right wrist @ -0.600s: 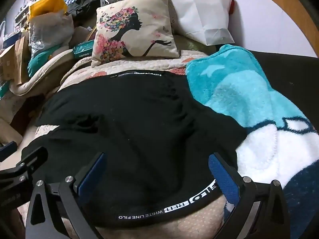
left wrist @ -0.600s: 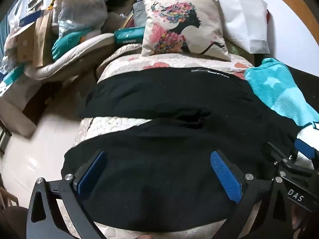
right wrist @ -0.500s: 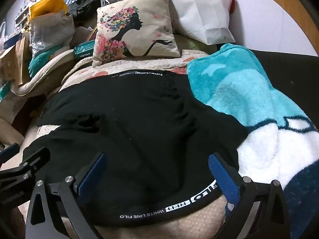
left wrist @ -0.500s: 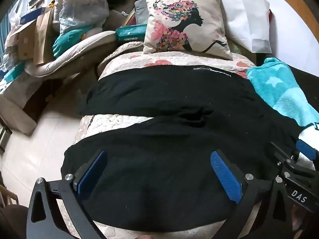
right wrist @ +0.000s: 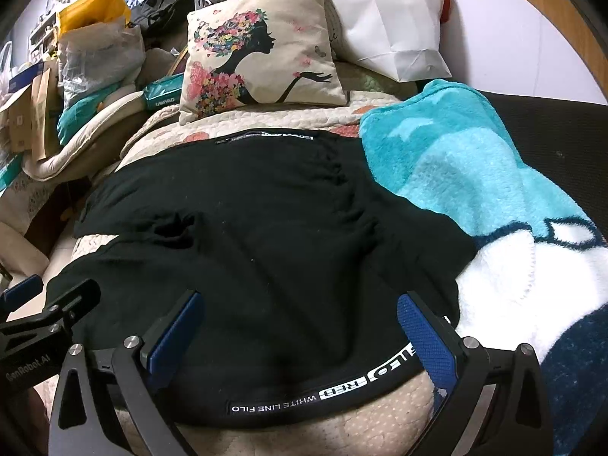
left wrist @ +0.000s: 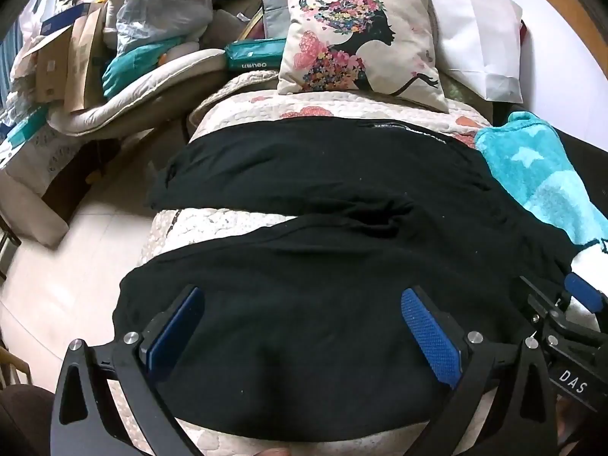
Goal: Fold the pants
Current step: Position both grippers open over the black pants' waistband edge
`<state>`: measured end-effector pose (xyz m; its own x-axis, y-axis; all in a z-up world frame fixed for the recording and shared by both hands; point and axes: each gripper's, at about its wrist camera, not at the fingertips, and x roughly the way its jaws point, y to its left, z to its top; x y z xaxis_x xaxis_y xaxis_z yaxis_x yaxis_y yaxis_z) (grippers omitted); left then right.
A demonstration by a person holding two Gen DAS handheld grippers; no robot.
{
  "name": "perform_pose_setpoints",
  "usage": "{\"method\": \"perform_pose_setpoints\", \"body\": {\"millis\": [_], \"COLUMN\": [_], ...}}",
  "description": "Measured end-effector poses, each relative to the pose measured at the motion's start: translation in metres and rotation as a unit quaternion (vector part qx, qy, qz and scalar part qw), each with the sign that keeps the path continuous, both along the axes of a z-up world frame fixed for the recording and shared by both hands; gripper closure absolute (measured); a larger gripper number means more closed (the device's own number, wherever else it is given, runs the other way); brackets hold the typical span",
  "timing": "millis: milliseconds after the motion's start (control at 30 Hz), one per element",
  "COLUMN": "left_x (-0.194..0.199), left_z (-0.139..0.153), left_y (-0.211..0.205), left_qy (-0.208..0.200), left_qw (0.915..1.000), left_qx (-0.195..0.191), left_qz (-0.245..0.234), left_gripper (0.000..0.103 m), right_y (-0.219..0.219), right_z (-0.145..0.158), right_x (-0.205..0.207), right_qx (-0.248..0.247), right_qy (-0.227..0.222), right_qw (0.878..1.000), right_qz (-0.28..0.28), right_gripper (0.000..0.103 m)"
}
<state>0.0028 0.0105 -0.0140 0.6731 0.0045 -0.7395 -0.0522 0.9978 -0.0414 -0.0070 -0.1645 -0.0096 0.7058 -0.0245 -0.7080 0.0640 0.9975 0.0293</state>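
Black pants (left wrist: 323,250) lie spread flat across a quilted bed, legs toward the left edge and the printed waistband (right wrist: 342,387) near the front right. My left gripper (left wrist: 300,304) is open and empty, just above the near leg. My right gripper (right wrist: 296,304) is open and empty over the waist area, next to the waistband. Each gripper shows at the edge of the other's view: the right one in the left wrist view (left wrist: 562,315), the left one in the right wrist view (right wrist: 45,307).
A teal and white fleece blanket (right wrist: 494,197) lies against the pants on the right. A floral pillow (left wrist: 361,41) and a white paper bag (left wrist: 478,38) stand at the head. Bags and boxes (left wrist: 114,38) pile up at left, beyond the floor gap.
Both grippers have shifted slightly over the pants. Both stay open and the pants have not moved.
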Motion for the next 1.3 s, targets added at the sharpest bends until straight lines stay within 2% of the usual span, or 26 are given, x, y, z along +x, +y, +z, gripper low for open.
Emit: {"method": "perform_pose_setpoints", "body": {"millis": [800, 1067, 1300], "left_x": [0.006, 0.007, 0.003], "left_z": [-0.007, -0.007, -0.009], "left_y": [0.006, 0.007, 0.019], "left_qy": [0.035, 0.037, 0.043], "left_qw": [0.9984, 0.9987, 0.9984], "left_qx": [-0.043, -0.036, -0.024], "left_qz": [-0.009, -0.001, 0.03], "left_gripper": [0.0, 0.0, 0.0], "right_y": [-0.002, -0.003, 0.006], "right_z": [0.001, -0.003, -0.006], "right_x": [0.0, 0.002, 0.002], "right_qx": [-0.005, -0.001, 0.011], "right_qy": [0.001, 0.011, 0.02], "right_qw": [1.0, 1.0, 0.999], "right_qz": [-0.002, 0.003, 0.029], "right_gripper": [0.0, 0.0, 0.0]}}
